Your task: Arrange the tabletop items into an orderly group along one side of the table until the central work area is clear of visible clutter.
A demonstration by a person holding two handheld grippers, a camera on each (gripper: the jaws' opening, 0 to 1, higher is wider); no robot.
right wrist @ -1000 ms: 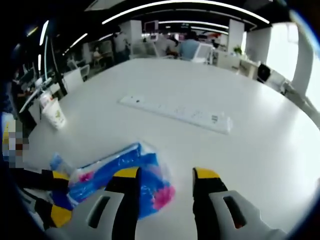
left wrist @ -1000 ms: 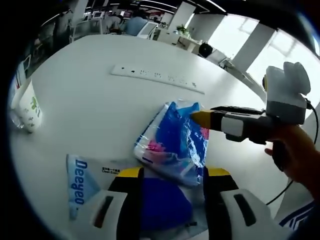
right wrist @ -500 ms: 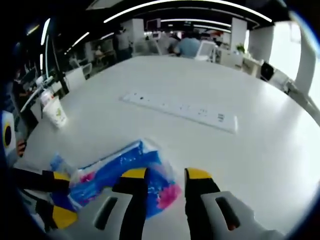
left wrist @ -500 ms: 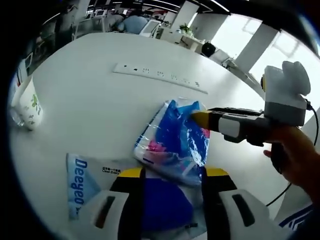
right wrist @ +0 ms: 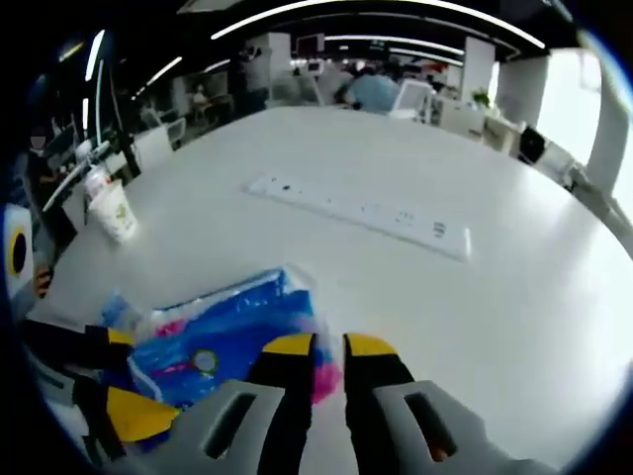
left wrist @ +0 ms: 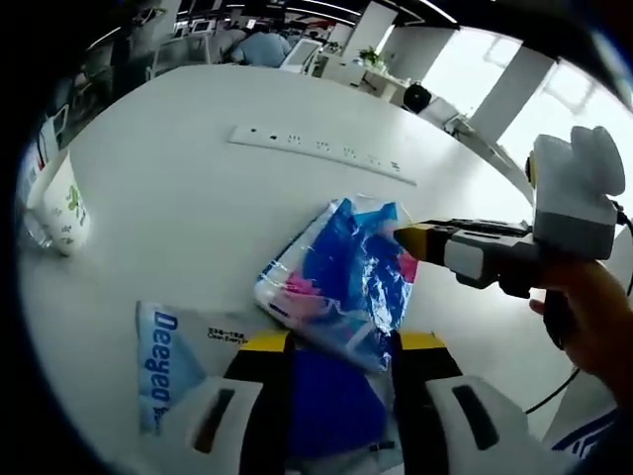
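Your right claw [right wrist: 326, 346] has its jaws pinched on the blue packet [left wrist: 341, 277]'s edge mid-surface; your left claw [left wrist: 331, 341] straddles the Deeyeo pack [left wrist: 173, 361], grip unclear. Cup [left wrist: 61, 203] and power strip [left wrist: 321, 153] lie ungrouped.

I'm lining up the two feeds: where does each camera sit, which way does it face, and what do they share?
Left gripper view: rides the left gripper, looks across the table at the blue pack; the right gripper and a hand enter from the right.
Right gripper view: rides the right gripper, looks over the pack toward the power strip; the left gripper enters from the left.
Shared: pack, power strip, cup, table.
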